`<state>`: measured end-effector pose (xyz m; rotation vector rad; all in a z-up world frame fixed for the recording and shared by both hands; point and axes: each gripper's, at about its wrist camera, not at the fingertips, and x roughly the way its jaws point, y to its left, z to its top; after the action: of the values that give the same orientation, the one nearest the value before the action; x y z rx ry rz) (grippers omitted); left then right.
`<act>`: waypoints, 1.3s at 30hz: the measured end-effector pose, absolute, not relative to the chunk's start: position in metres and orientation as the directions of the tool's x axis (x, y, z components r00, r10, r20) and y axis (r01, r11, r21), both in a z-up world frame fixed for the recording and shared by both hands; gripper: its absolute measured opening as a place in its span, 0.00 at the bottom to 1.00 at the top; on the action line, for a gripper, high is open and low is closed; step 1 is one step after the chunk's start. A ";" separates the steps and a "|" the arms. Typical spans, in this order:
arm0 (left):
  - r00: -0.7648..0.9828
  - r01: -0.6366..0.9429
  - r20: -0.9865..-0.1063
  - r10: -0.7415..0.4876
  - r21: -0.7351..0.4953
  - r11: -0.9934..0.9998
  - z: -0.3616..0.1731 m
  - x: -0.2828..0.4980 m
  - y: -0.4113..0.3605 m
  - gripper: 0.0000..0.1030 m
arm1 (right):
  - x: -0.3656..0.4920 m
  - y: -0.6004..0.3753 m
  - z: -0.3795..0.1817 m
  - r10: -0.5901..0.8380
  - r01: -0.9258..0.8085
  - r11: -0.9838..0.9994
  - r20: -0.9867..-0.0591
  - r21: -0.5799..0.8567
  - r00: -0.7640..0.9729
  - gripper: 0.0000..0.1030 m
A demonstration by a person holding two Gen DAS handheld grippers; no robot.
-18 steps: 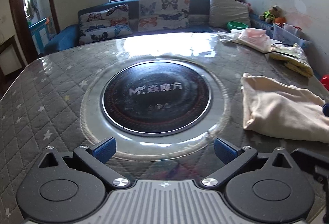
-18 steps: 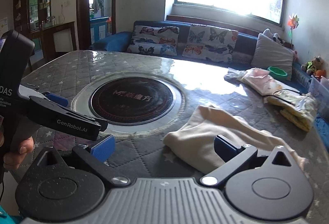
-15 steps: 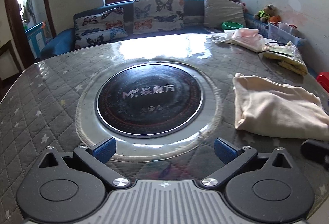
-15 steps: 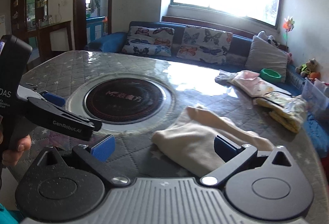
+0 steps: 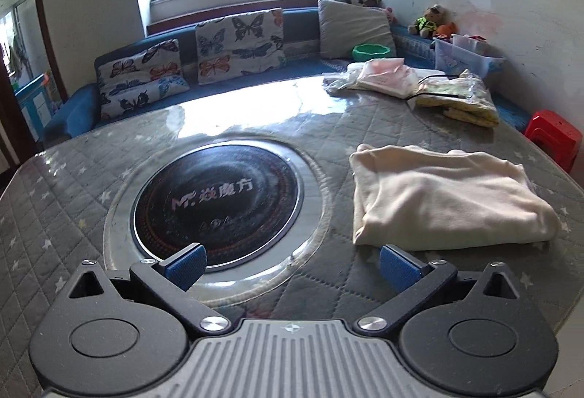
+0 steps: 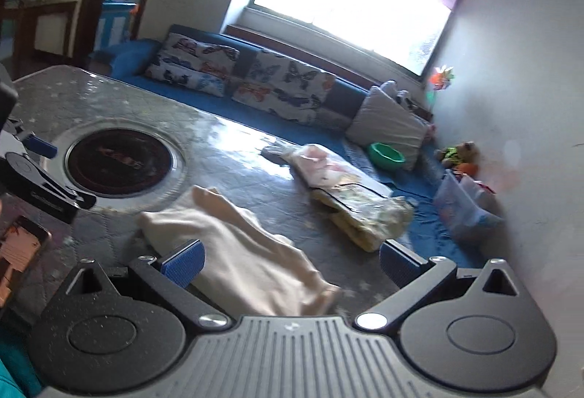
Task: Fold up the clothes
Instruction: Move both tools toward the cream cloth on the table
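A folded cream garment lies on the right part of the grey quilted table. My left gripper hangs open above the table's near edge, with the garment's near left corner just beyond its right pad. In the right wrist view the same cream garment lies below and ahead of my right gripper, which is open and held above it with nothing gripped. The left gripper's black body shows at the left edge of that view.
A round black hotplate is set in the table's middle. Bagged pink clothes and a yellow patterned bundle lie at the far right. A blue sofa with butterfly cushions lines the far side; a red stool stands right.
Both grippers have swung to the right. The cream garment now sits fully in the left wrist view, and the right wrist view has tilted and shows more of the far right corner.
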<state>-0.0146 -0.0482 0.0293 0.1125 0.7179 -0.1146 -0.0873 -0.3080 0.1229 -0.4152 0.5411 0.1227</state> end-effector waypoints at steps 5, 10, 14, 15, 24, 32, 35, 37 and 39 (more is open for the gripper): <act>0.746 0.182 -0.658 -0.097 0.062 0.981 0.034 -0.016 -0.060 1.00 | -0.102 -0.316 0.114 -0.002 -0.195 0.928 -0.528 -0.318 0.849 1.00; 0.742 0.217 -0.661 -0.114 0.075 0.973 0.032 -0.022 -0.072 1.00 | -0.109 -0.303 0.082 0.031 -0.190 0.953 -0.552 -0.235 0.834 1.00; 0.731 0.218 -0.673 -0.113 0.073 0.973 0.026 -0.023 -0.076 1.00 | -0.107 -0.290 0.064 0.060 -0.185 0.969 -0.571 -0.164 0.819 1.00; 0.729 0.217 -0.676 -0.112 0.072 0.974 0.025 -0.024 -0.076 1.00 | -0.107 -0.286 0.060 0.058 -0.179 0.971 -0.572 -0.159 0.818 1.00; 0.715 0.230 -0.687 -0.127 0.060 0.971 0.016 -0.023 -0.084 1.00 | -0.100 -0.270 0.037 0.009 -0.081 0.992 -0.595 -0.094 0.804 1.00; 0.701 0.246 -0.702 -0.126 0.072 0.967 0.007 -0.025 -0.092 1.00 | -0.100 -0.263 0.022 -0.013 -0.027 0.998 -0.617 -0.055 0.787 1.00; 0.699 0.247 -0.704 -0.128 0.069 0.967 0.006 -0.025 -0.092 1.00 | -0.099 -0.261 0.016 -0.024 -0.023 0.998 -0.626 -0.066 0.780 1.00; 0.699 0.248 -0.703 -0.129 0.069 0.966 0.005 -0.025 -0.092 1.00 | -0.098 -0.260 0.012 -0.028 -0.022 0.997 -0.631 -0.071 0.775 1.00; 0.696 0.249 -0.705 -0.131 0.066 0.966 0.004 -0.025 -0.092 1.00 | -0.098 -0.259 0.008 -0.026 -0.021 0.998 -0.639 -0.066 0.769 1.00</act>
<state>-0.0251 -0.0918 0.0043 0.1617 0.7723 -0.2133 -0.0979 -0.2594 0.0079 -0.0704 0.6938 -0.0025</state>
